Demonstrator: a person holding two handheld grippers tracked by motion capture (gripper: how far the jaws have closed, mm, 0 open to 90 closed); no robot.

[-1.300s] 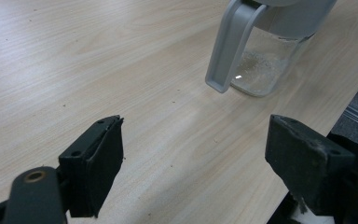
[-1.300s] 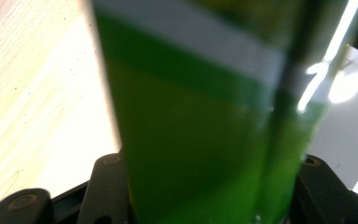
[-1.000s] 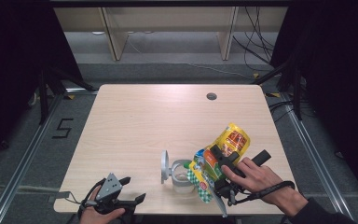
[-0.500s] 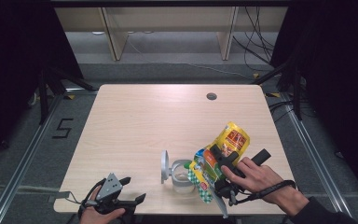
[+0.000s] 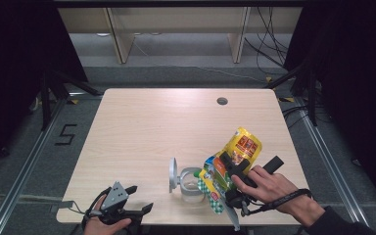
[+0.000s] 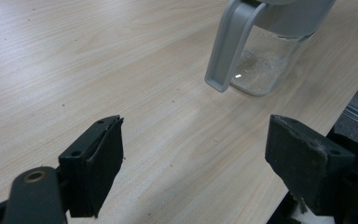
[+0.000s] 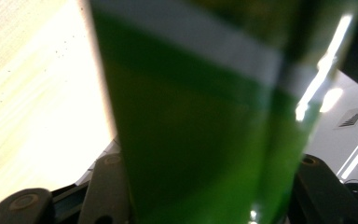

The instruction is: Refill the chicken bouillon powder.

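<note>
High view: on the table (image 5: pixel 142 127) near its front edge, the right gripper (image 5: pixel 231 172) clamps a tilted yellow-green snack bag (image 5: pixel 227 169) just above the open glass jar (image 5: pixel 190 186). Far left, the left gripper (image 5: pixel 139 200) rests, jaws spread, holding nothing.

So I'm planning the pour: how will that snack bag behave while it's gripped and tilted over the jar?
The snack bag is probably floppy: its thin foil looks creased. It likely weighs little for its size. The glossy film may slip between the right gripper pads. The glass jar, with its open lid, might tip if bumped.
</note>
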